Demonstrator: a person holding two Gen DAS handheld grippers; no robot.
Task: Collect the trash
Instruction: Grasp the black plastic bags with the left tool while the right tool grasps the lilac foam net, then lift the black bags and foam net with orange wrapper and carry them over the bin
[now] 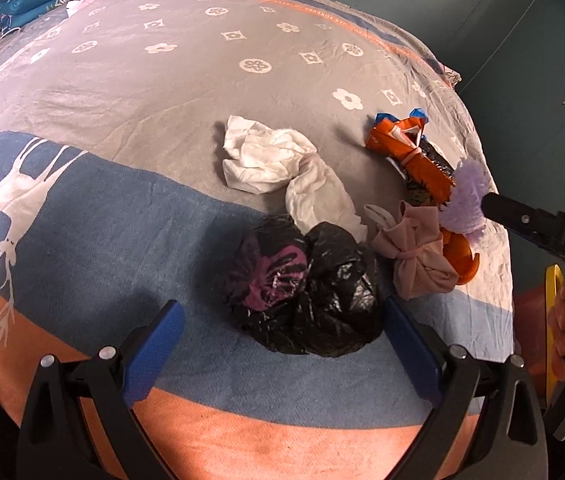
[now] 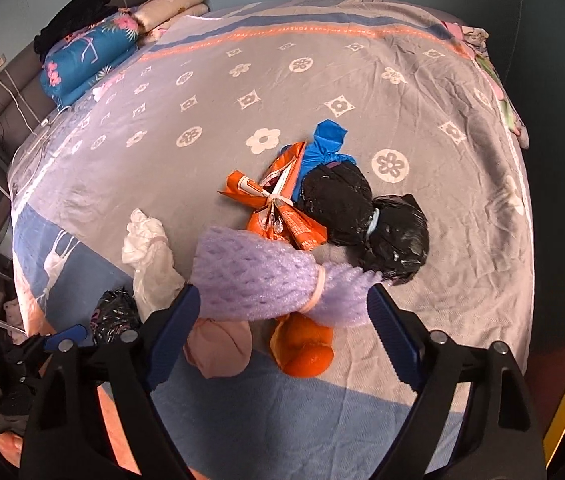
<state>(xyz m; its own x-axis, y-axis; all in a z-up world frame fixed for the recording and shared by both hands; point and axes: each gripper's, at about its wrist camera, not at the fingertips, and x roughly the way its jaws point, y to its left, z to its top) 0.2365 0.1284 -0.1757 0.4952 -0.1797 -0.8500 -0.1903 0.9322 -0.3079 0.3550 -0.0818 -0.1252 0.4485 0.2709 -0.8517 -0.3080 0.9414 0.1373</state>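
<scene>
Trash gathered in a heap on the bed, none of it lifted yet.
The left hand-held gripper (image 1: 282, 344) is spread around the black bag (image 1: 302, 292) near the bed's (image 1: 162, 80) front edge; the right hand-held gripper (image 2: 282, 332) is spread around the purple foam net (image 2: 266, 276), not yet pinching it. Tissues (image 1: 266, 160), wrappers (image 2: 278, 204) and an orange peel (image 2: 302, 348) are still to be picked up.

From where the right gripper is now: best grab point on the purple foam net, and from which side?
Grip the purple foam net at its cinched waist, where the pale rubber band narrows it. Come from above, the way the right gripper already points, fingers on either side of the band. The fat end looks soft and would likely squash; the waist is slimmer and fits easily inside the open jaws.
</scene>
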